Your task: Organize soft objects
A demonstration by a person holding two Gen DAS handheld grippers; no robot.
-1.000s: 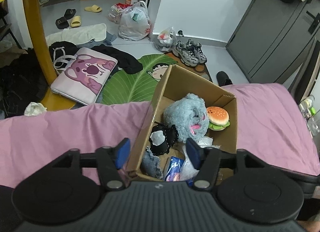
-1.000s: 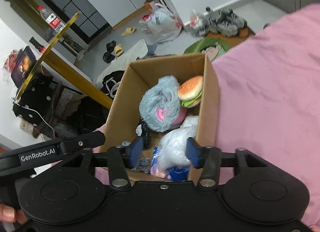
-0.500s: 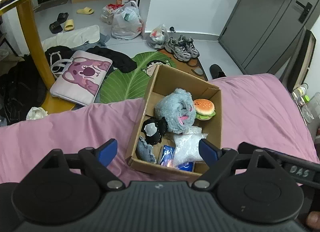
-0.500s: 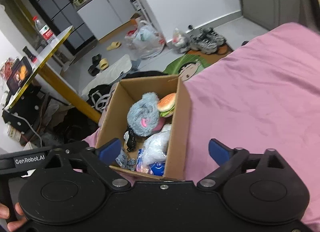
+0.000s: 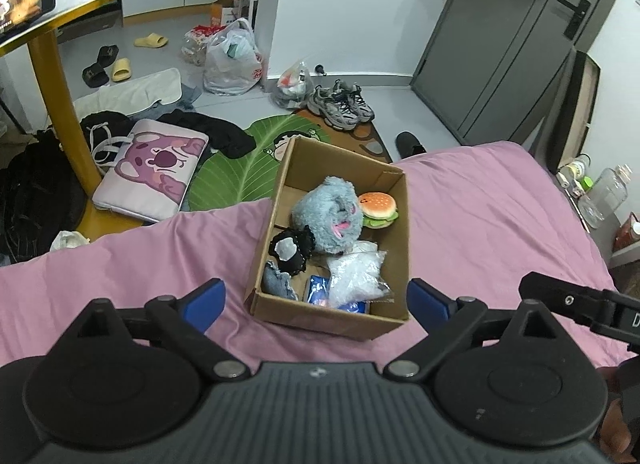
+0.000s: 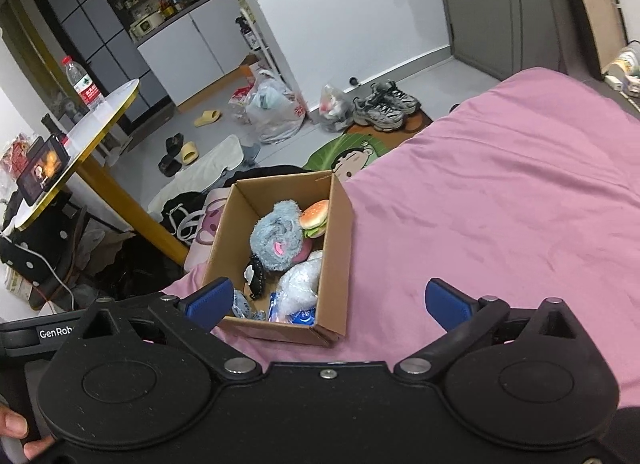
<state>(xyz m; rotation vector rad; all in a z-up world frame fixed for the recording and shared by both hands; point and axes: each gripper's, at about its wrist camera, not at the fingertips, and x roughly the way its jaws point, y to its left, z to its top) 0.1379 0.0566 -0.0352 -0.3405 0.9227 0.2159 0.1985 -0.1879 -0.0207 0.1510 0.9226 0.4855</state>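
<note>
Both tools have drawn back and up from the cardboard box [image 5: 332,316] since a second ago, when their blue pads sat right at its near end; now the box lies whole and smaller beyond them on the pink bedspread [image 5: 500,224]. The left gripper [image 5: 318,304] has just been opening its jaws and stands spread wide with nothing between the pads, which flank the box's near corners without touching. The right gripper [image 6: 326,302] has likewise just been opening and is spread wide and holding nothing.

Inside the box, at the far end, a fluffy blue-grey plush [image 5: 330,216] leans against a burger toy [image 5: 378,210] at the far right. Nearer sit a black-and-white soft item [image 5: 290,250] on the left, a clear crinkled bag [image 5: 356,278] right of it, a grey-blue cloth scrap [image 5: 276,284] at the near left corner and a blue packet [image 5: 318,290] beneath the bag.

Only the left wrist view takes in the purple cartoon cushion [image 5: 154,168] in full on the floor, the green leaf mat [image 5: 244,168] and the right tool's black bar at its right edge. Only the right wrist view reaches the water bottle [image 6: 82,84] on the yellow-rimmed table [image 6: 116,104], the kitchen cabinets [image 6: 192,44] far off, and fingertips [image 6: 16,430] at the lower left.
</note>
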